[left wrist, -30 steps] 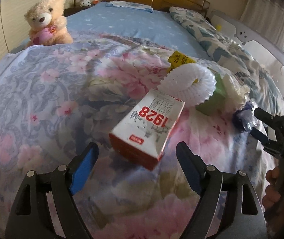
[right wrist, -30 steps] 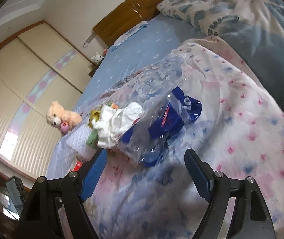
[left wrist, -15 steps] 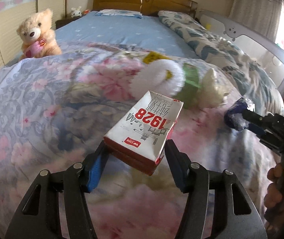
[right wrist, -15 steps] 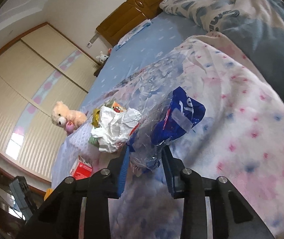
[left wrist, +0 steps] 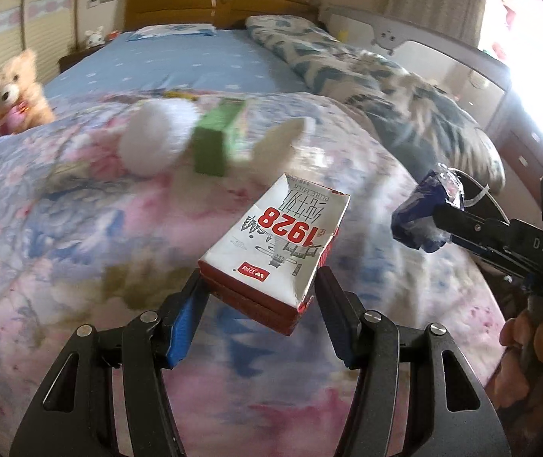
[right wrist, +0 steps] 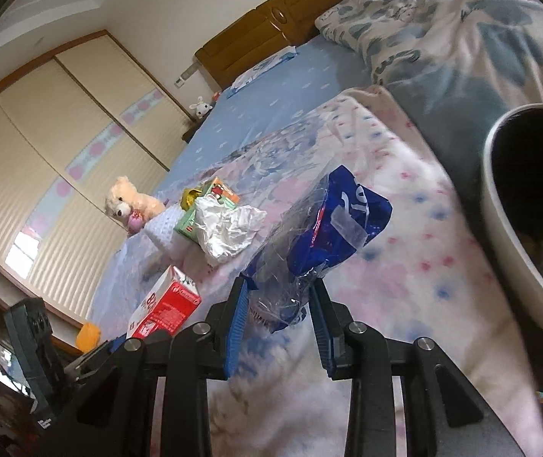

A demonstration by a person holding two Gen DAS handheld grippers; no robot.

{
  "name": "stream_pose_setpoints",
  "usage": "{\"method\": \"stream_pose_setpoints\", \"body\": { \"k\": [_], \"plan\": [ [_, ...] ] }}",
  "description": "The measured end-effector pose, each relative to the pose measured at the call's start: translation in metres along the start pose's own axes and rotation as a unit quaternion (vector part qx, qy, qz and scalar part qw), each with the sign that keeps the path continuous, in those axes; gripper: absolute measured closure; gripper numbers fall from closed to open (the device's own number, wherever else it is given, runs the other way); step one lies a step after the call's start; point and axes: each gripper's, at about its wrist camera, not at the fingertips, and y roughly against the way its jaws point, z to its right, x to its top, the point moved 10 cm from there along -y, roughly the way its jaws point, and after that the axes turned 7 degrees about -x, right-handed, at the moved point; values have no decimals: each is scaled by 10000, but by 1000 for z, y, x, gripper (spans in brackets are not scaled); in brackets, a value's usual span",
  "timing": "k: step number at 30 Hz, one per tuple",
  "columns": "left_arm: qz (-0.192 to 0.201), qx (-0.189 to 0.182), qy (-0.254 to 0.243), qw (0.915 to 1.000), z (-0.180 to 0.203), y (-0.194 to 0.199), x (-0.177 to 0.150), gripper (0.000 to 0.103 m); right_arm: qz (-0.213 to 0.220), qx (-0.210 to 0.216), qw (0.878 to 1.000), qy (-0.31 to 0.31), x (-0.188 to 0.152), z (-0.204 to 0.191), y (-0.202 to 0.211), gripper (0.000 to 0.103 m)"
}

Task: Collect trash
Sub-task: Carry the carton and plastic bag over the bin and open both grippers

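Observation:
My left gripper (left wrist: 258,289) is shut on a red and white milk carton (left wrist: 279,243), lifted off the flowered blanket (left wrist: 81,228). My right gripper (right wrist: 279,297) is shut on a crumpled clear and blue plastic wrapper (right wrist: 325,228), also held above the bed. In the left wrist view the right gripper (left wrist: 441,221) shows at the right edge with the wrapper (left wrist: 424,217) in it. The carton (right wrist: 165,304) appears in the right wrist view at lower left. A trash bin (right wrist: 500,228) with a pale rim and dark inside stands at the right.
On the blanket lie a white foam net (left wrist: 153,144), a green box (left wrist: 218,137), crumpled white paper (right wrist: 225,228) and a yellow wrapper (right wrist: 191,196). A teddy bear (left wrist: 12,91) sits at the left edge. A folded quilt (left wrist: 385,87) lies right, below the wooden headboard (left wrist: 218,3).
Both grippers closed, the left on the carton and the right on the wrapper, then lifted them and moved right. The bin has come into the right wrist view.

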Motion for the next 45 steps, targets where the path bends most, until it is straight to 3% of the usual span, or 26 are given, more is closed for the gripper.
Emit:
{"method": "stream_pose_setpoints", "body": {
  "k": [17, 32, 45],
  "plan": [
    [-134, -535, -663, 9963, 102, -17, 2, 46, 446, -480, 9978, -2, -3, 58, 70, 70],
    [-201, -765, -1092, 9909, 160, -30, 7, 46, 808, -910, 9917, -405, 3, 126, 116, 70],
    [-171, -847, -1409, 9863, 203, -41, 24, 46, 885, -1056, 9892, -505, 16, 157, 131, 70]
  ]
}}
